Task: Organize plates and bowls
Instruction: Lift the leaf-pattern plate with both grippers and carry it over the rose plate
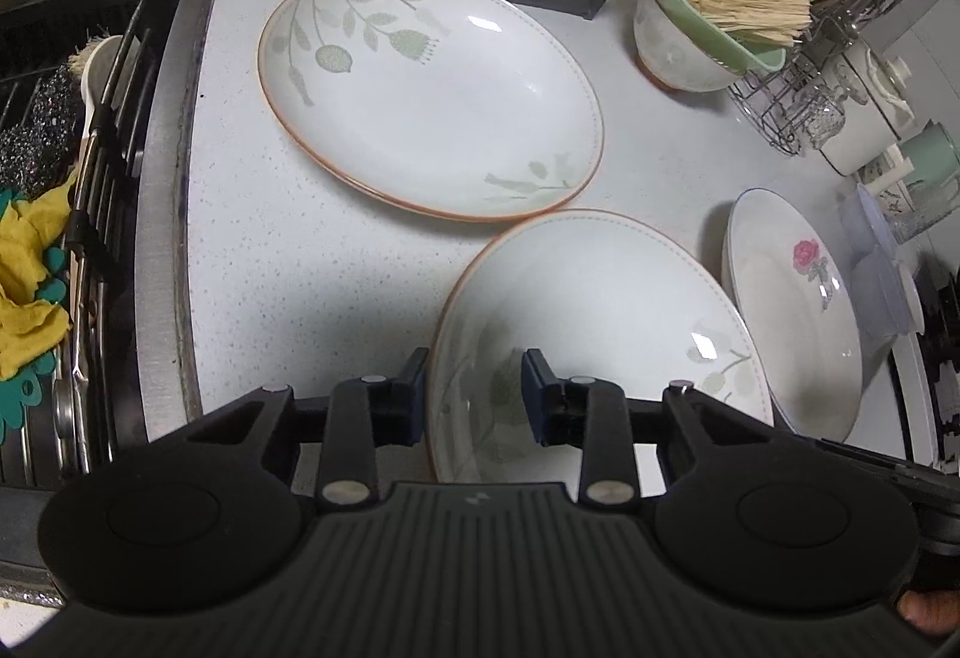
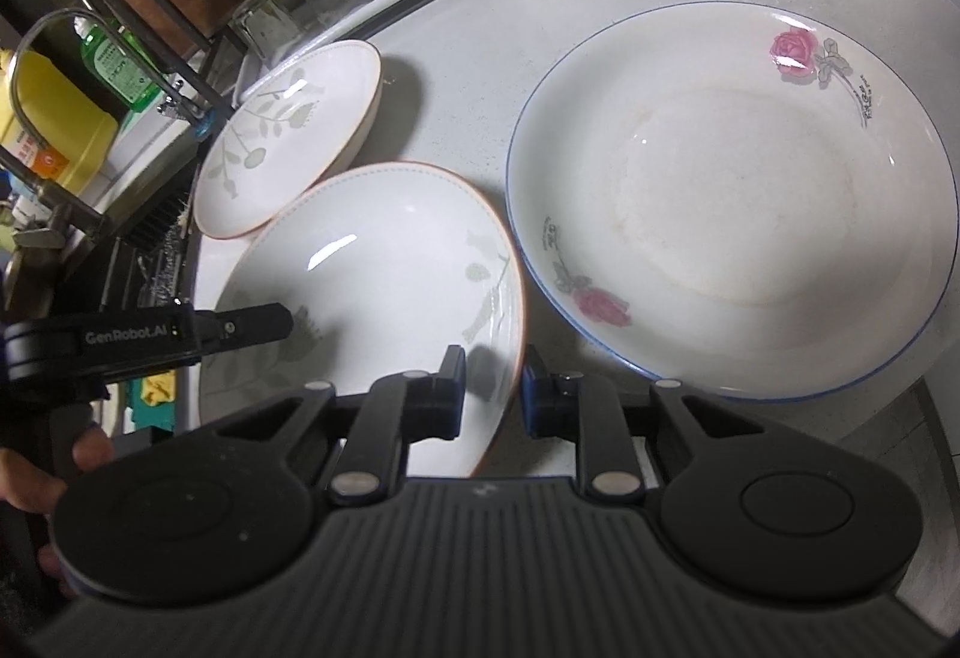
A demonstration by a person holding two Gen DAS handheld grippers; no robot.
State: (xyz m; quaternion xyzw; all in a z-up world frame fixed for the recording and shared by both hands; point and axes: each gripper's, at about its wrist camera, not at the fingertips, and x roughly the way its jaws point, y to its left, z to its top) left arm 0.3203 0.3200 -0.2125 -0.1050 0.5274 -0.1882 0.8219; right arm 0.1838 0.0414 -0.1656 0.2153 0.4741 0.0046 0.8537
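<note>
Plates crowd the white counter [image 1: 252, 250]; the near leaf-patterned plate [image 1: 600, 310] lies at the six o'clock edge, its far rim touching or overlapping a matching far plate [image 1: 432, 94] toward eleven o'clock, with the rose plate [image 2: 732, 202] just beside it at three o'clock; the left gripper [image 1: 474, 397] has its jaws straddling the near plate's nine o'clock rim, though whether the pads bite I cannot tell; the right gripper [image 2: 493, 394] pinches the opposite rim; judged from this, a lift should be level and together, clearing the far plate's edge before swinging over it, since an uneven pull could twist the glazed rim out of the pads.
</note>
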